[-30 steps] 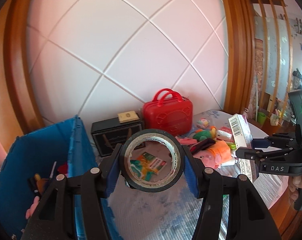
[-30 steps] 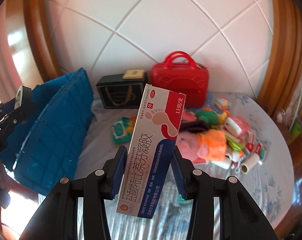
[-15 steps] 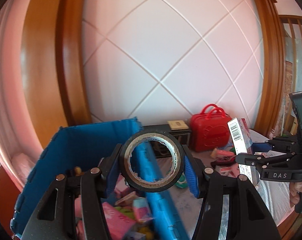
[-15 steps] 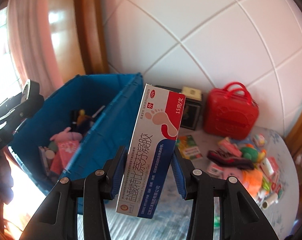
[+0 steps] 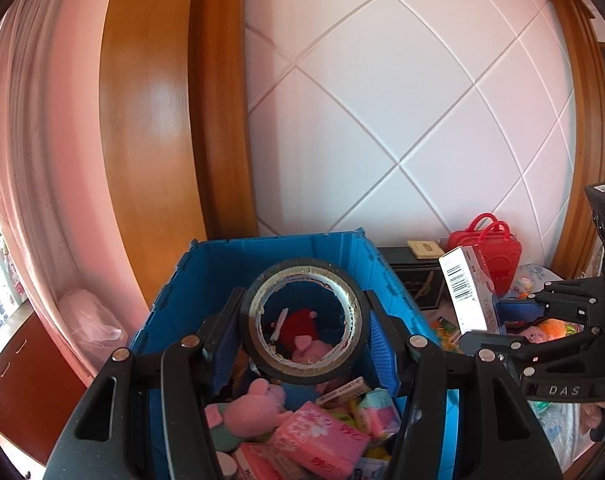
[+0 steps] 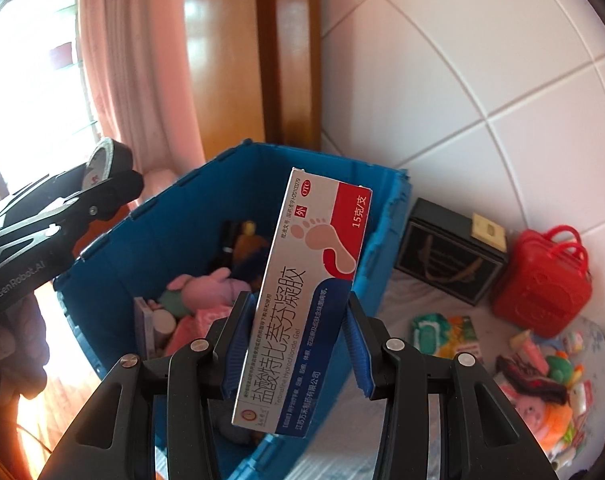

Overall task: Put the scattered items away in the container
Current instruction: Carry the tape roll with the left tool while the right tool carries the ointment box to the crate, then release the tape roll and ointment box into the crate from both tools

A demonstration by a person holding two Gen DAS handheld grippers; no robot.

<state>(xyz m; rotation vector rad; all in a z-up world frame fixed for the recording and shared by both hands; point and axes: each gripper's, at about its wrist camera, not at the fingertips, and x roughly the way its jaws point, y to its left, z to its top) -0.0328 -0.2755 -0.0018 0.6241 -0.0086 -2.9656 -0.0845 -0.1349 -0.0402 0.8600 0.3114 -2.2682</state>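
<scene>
My left gripper [image 5: 304, 326] is shut on a black roll of tape [image 5: 344, 364] and holds it above the open blue crate [image 5: 270, 252]. The crate holds a pink plush toy [image 5: 254, 400], pink packets and several small items. My right gripper [image 6: 296, 344] is shut on a white, red and blue medicine box [image 6: 302, 304], upright, over the crate's near right wall [image 6: 326, 364]. The right gripper with the box [image 5: 468, 292] also shows at the right of the left wrist view. The left gripper with the tape [image 6: 102, 160] shows at the left of the right wrist view.
On the table right of the crate stand a black box [image 6: 446, 256] and a red toy case [image 6: 542, 284]. Scattered toys and packets [image 6: 542, 380] lie in front of them. A tiled wall and a wooden frame are behind. A pink curtain hangs at the left.
Both grippers have swung left from the table to over the blue crate, still holding the tape and the medicine box. The crate's inside has come into full view.
</scene>
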